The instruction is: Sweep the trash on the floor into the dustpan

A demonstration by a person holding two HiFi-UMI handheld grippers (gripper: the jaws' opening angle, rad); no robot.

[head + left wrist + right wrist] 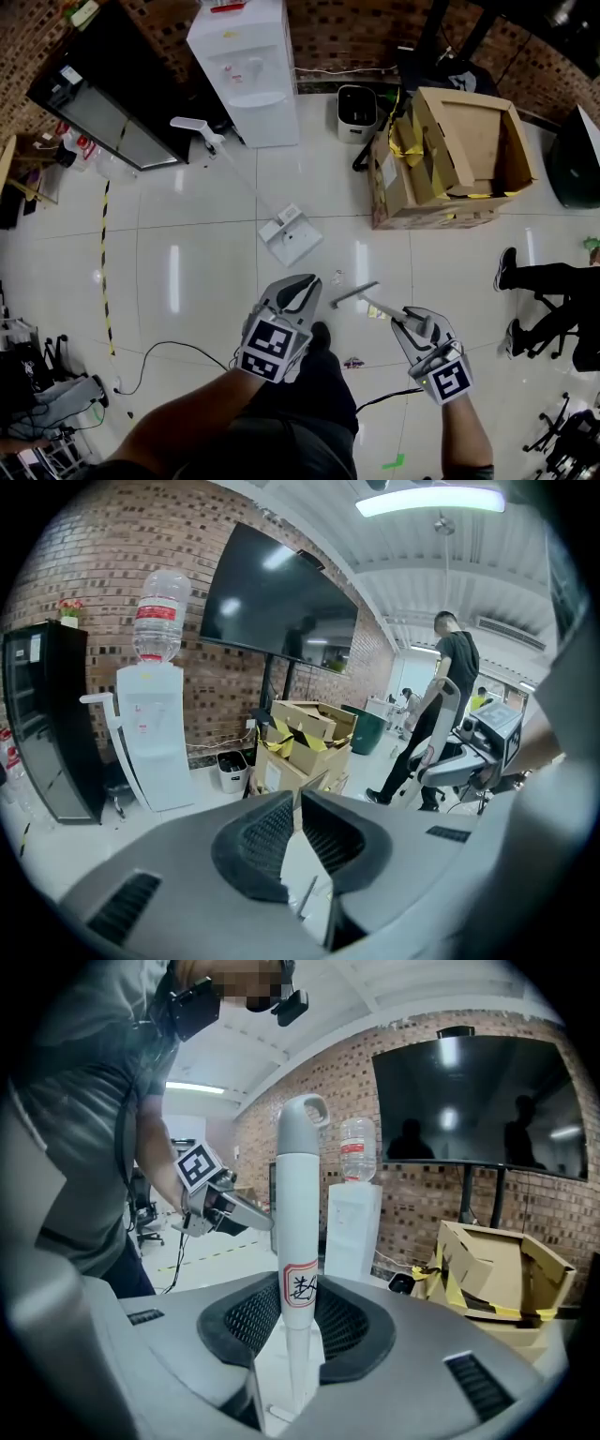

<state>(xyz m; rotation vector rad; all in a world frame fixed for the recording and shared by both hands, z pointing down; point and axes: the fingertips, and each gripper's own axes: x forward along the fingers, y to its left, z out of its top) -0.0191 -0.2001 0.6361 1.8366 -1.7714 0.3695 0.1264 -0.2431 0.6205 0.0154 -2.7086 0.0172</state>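
Clamping broom handle [298, 1232] in right gripper [298, 1288] fingers, left gripper [296, 808] closed, empty, dustpan [292, 239] on open floor [206, 258]

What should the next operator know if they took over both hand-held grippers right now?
Left hand-held gripper: jaws together, nothing held.
Right hand-held gripper: shut on the white broom handle.
The long-handled white dustpan sits on the floor ahead, with neither gripper on it.
Small trash scraps lie on the tiles near the person's feet, outside the pan.
Done: broom in hand.
Left: probably take the dustpan with the left gripper, then sweep the scraps in.
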